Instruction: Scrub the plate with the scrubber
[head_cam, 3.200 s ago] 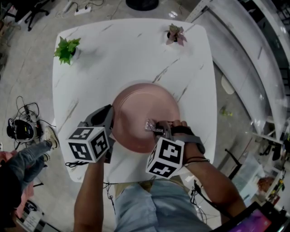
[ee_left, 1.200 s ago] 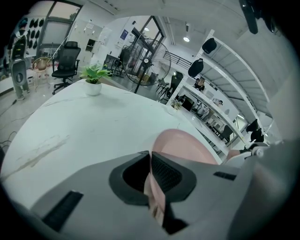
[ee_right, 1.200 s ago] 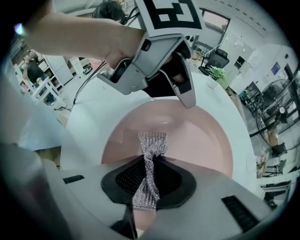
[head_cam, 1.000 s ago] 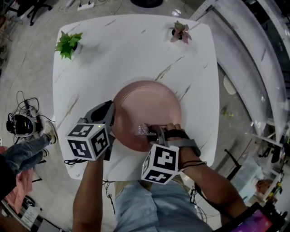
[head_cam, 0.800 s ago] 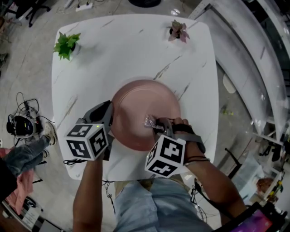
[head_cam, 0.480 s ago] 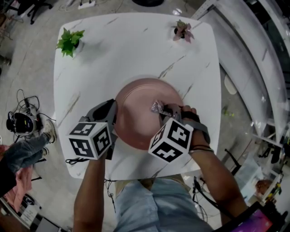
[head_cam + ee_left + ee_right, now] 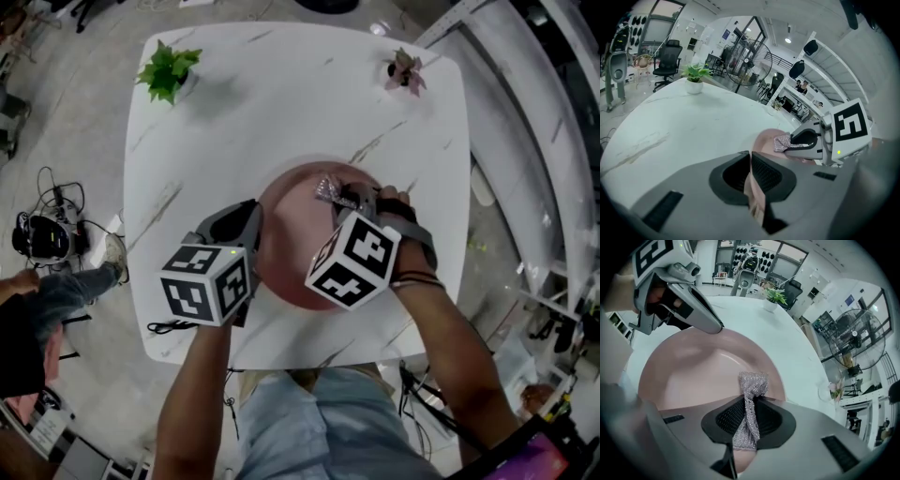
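A pink plate (image 7: 292, 234) lies on the white marble table (image 7: 244, 103) near its front edge. My left gripper (image 7: 251, 222) is shut on the plate's left rim (image 7: 754, 197), holding it between the jaws. My right gripper (image 7: 339, 195) is shut on a silvery mesh scrubber (image 7: 326, 188), whose tip touches the plate's far right part. In the right gripper view the scrubber (image 7: 750, 404) stands between the jaws over the plate (image 7: 689, 376), with the left gripper (image 7: 715, 326) at the far rim. The left gripper view shows the scrubber (image 7: 780, 142) on the plate.
A green potted plant (image 7: 169, 68) stands at the table's far left corner and a small pink-leaved plant (image 7: 405, 71) at the far right. Cables and a headset (image 7: 42, 239) lie on the floor at the left, beside a person's leg (image 7: 66, 291).
My right gripper has carried the scrubber across the plate from its near side to its far right part. The left gripper keeps its hold on the rim.
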`<state>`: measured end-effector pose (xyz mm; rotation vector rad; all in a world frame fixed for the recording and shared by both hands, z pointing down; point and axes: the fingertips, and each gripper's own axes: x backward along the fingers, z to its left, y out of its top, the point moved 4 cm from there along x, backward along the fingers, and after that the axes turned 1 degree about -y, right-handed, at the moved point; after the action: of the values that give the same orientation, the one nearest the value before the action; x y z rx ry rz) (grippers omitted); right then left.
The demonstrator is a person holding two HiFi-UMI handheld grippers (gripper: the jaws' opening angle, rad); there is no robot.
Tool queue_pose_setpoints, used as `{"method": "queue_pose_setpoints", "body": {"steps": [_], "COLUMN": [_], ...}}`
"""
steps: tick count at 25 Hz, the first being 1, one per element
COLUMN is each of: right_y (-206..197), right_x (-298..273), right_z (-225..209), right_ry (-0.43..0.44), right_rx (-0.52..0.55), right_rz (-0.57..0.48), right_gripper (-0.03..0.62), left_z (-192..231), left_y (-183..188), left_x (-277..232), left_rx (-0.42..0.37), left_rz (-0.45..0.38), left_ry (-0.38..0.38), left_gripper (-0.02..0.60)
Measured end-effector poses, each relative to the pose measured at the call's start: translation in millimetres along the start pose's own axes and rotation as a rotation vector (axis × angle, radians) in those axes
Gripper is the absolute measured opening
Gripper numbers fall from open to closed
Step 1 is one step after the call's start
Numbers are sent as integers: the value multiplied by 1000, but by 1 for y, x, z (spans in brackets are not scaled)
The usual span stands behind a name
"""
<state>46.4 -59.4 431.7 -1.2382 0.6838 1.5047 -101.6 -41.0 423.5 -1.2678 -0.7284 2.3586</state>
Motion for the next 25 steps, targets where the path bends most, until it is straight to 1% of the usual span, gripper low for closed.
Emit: {"method": "queue_pose_setpoints", "body": {"steps": [6, 13, 16, 21, 25], "right_y": [22, 23, 17, -2, -21], "right_x": [4, 23, 32, 44, 50], "right_z": [25, 73, 90, 116, 127], "right_ry": [17, 60, 101, 180, 244], "right_rx": [127, 253, 283, 339, 322], "right_rz": [-53, -117, -137, -117, -95], "right_gripper": [78, 80, 80, 80, 80], "left_z": [1, 1, 2, 3, 2], "left_y": [1, 1, 1, 0, -1], "left_x": [0, 1, 1, 1, 1], "left_rx": [1, -7, -13, -25, -40], "left_rz": [-3, -3, -7, -5, -32], "left_ry": [2, 5, 7, 17, 32], "left_gripper": [18, 18, 17, 18, 18]}}
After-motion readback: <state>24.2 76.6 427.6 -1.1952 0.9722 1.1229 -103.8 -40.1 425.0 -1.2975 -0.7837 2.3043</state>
